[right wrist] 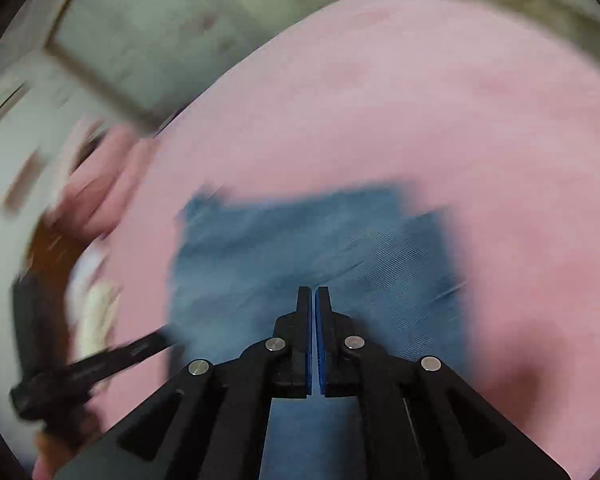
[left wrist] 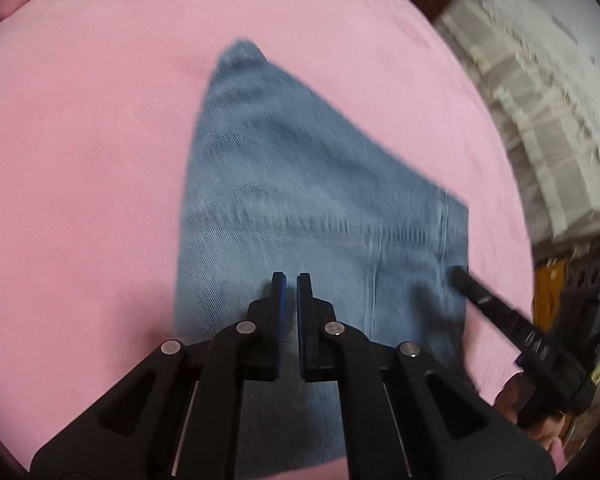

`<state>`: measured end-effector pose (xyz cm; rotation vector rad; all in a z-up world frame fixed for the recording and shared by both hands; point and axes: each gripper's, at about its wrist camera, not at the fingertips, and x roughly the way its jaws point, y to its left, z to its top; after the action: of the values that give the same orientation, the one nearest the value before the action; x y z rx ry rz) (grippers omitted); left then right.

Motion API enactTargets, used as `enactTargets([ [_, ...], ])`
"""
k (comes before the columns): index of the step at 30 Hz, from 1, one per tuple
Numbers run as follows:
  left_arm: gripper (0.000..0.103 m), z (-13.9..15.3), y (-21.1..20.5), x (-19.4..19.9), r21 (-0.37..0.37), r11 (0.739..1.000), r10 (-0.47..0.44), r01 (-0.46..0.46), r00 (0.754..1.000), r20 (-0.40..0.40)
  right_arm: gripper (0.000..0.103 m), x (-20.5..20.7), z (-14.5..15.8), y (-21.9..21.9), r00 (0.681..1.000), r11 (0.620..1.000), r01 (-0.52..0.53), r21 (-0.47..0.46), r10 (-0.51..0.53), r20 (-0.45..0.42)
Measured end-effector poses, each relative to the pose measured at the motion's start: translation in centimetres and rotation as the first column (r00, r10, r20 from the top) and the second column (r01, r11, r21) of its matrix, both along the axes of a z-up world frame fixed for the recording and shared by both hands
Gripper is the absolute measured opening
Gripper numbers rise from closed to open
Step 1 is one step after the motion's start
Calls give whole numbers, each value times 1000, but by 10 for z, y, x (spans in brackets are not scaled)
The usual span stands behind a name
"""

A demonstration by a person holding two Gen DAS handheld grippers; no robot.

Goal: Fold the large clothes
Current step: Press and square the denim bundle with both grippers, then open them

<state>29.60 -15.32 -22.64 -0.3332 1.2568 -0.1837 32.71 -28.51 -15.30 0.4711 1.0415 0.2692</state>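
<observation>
blue denim jeans (left wrist: 300, 184) are seen lying folded on the pink sheet (left wrist: 80, 160), while the left gripper (left wrist: 291, 280) and right gripper (right wrist: 313, 292), both closed and empty, are held above, presumably between folds.

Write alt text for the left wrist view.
A folded piece of blue denim clothing lies on a pink bed sheet. The black left gripper hangs over it, jaws shut on nothing. The black right gripper reaches its right edge; the picture is blurred.
</observation>
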Motion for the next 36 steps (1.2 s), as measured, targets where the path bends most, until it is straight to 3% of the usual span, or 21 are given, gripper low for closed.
enactTargets([
  [2, 1, -13, -11, -6, 60, 997, -41, 44, 998, -54, 2, 0, -18, 25, 992, 994, -108, -12, 106, -72],
  [4, 1, -17, -12, -17, 77, 994, -72, 75, 996, -46, 2, -3, -35, 39, 983, 977, -142, -162, 120, -137],
  [7, 1, -15, -3, -30, 97, 991, -84, 87, 996, -39, 0, -17, -31, 15, 997, 946, -38, -323, 14, -76],
  [8, 1, -15, -1, -32, 99, 992, -76, 81, 996, -55, 0, -24, -25, 3, 997, 899, 25, -436, -55, -56],
  [9, 1, -13, 1, -34, 97, 993, -61, 68, 996, -68, 0, -28, -21, -4, 995, 869, 64, -491, -94, -36],
  [13, 1, -5, 4, -41, 110, 994, 5, 7, 994, -106, 0, -40, -4, -29, 992, 889, 100, -447, -125, -27],
  [15, 1, -4, 3, -47, 90, 996, 12, -3, 994, -109, 2, -47, 12, -23, 999, 940, 47, -338, -53, -8],
  [17, 1, -6, 0, -55, 67, 998, 7, 2, 991, -133, 3, -41, 12, -6, 999, 987, -33, -155, 30, -22],
  [19, 1, -6, -2, -65, 83, 996, -9, 22, 989, -147, 3, -40, 2, 11, 990, 993, -108, -51, 103, -94],
  [20, 1, -5, -1, -69, 97, 995, -19, 33, 989, -147, 3, -41, -6, 16, 985, 990, -124, -74, 114, -131],
  [22, 1, -5, -2, -75, 125, 990, -45, 63, 989, -139, 3, -46, -23, 9, 986, 975, -85, -206, 53, -157],
  [25, 1, -1, 6, -84, 131, 989, -43, 63, 988, -150, 0, -53, -31, -24, 990, 976, 33, -217, -61, -125],
  [26, 1, -1, 10, -86, 119, 992, -25, 45, 986, -164, 0, -56, -25, -38, 983, 946, 108, -304, -147, -107],
  [28, 1, -1, 14, -88, 114, 993, 3, 17, 984, -179, 0, -59, -15, -53, 974, 923, 158, -351, -203, -95],
  [30, 1, 0, 14, -90, 127, 992, 26, -2, 982, -188, 2, -55, -10, -74, 944, 865, 219, -452, -305, -126],
  [32, 1, 2, 9, -90, 162, 987, 43, -11, 979, -199, 2, -67, -5, -95, 929, 887, 248, -390, -331, -162],
  [35, 4, 5, -1, -96, 216, 976, 45, 1, 977, -208, 4, -84, 2, -104, 921, 897, 232, -377, -327, -212],
  [36, 12, 7, -4, -99, 219, 976, 36, 11, 978, -208, 9, -102, 11, -101, 925, 899, 216, -380, -314, -216],
])
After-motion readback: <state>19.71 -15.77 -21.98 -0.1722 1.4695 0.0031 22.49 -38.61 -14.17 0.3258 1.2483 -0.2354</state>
